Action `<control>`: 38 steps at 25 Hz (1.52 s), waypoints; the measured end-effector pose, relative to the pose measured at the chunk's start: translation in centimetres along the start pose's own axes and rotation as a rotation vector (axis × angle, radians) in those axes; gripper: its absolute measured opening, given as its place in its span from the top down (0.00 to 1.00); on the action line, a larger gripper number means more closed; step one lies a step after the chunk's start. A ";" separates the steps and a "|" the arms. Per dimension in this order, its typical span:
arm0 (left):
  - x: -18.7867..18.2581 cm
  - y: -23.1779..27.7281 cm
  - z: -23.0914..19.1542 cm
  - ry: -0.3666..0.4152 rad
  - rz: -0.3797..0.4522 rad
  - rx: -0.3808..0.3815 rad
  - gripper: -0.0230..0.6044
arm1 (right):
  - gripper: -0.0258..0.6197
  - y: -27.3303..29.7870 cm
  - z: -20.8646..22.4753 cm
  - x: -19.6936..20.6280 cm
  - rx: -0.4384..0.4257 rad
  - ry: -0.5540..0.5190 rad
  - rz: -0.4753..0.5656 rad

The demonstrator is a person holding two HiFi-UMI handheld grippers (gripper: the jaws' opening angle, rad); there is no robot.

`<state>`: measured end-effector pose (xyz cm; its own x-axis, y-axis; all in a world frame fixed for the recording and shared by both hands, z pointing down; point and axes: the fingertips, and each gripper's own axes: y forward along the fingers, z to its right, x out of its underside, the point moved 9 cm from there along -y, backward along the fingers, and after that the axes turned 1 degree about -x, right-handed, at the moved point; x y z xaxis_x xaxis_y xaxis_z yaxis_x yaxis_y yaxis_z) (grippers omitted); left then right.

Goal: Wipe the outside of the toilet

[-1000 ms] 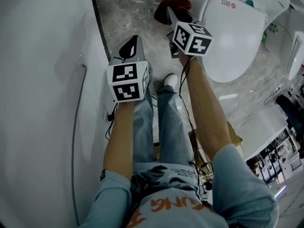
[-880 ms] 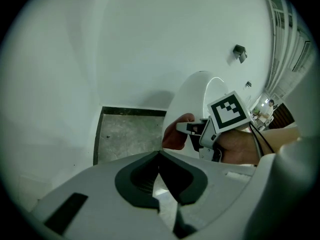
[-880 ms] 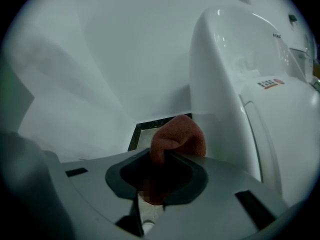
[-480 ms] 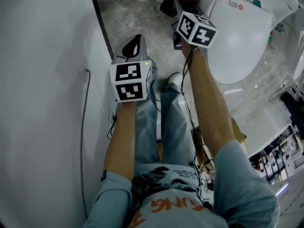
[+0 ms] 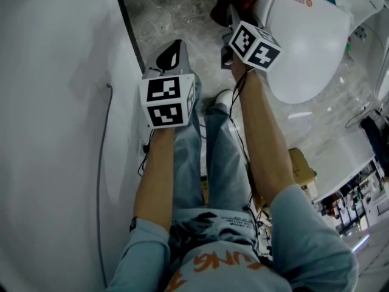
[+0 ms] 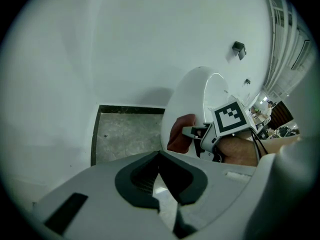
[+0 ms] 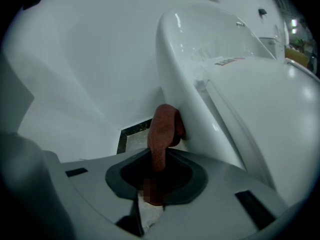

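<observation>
Two claws going here, only one is doing any work. The right claw (image 7: 152, 186) is pinching a reddish-brown rag (image 7: 163, 129) between its jaws, and the rag's loose end is pressing against the toilet (image 7: 187, 69) on the outer side of the bowl, under the rim. From the head view, the rag is sitting on the toilet's left flank, with the closed lid (image 5: 307, 47) lying just to the right of that claw's marker cube (image 5: 255, 44).

The left claw (image 6: 159, 204) is hanging over the grey marble floor (image 5: 161, 14), beside the right one but apart from it, not touching the toilet. Its jaws are pressing together with nothing between them. A thin pale sliver is showing along the seam, so I'm not totally sure they're meeting all the way.

Both forearms are reaching forward, the right one stretching further out than the left. The person is standing in jeans (image 5: 216, 157), one white shoe (image 5: 222, 99) peeking out between the arms. A plain white wall (image 5: 55, 102) is running down the left side, with a thin cable (image 5: 98, 175) hanging along it.
</observation>
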<state>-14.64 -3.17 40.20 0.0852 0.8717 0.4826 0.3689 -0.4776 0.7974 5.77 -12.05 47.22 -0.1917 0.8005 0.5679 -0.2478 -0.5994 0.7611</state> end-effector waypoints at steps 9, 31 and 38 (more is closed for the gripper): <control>2.3 -1.4 1.3 -0.001 0.001 -0.018 0.97 | 0.85 -3.8 2.2 2.8 0.028 0.090 0.012; 8.6 -5.5 5.7 0.007 0.039 -0.042 0.97 | 0.85 -12.7 4.9 9.0 0.024 0.175 0.042; 11.7 -7.0 7.5 -0.016 0.053 -0.065 0.97 | 0.85 -15.5 6.5 11.8 0.012 0.177 0.023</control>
<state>-9.34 11.19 37.54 0.1183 0.8462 0.5196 0.3027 -0.5291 0.7928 13.49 6.75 44.12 -0.3620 0.7725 0.5218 -0.2304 -0.6165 0.7529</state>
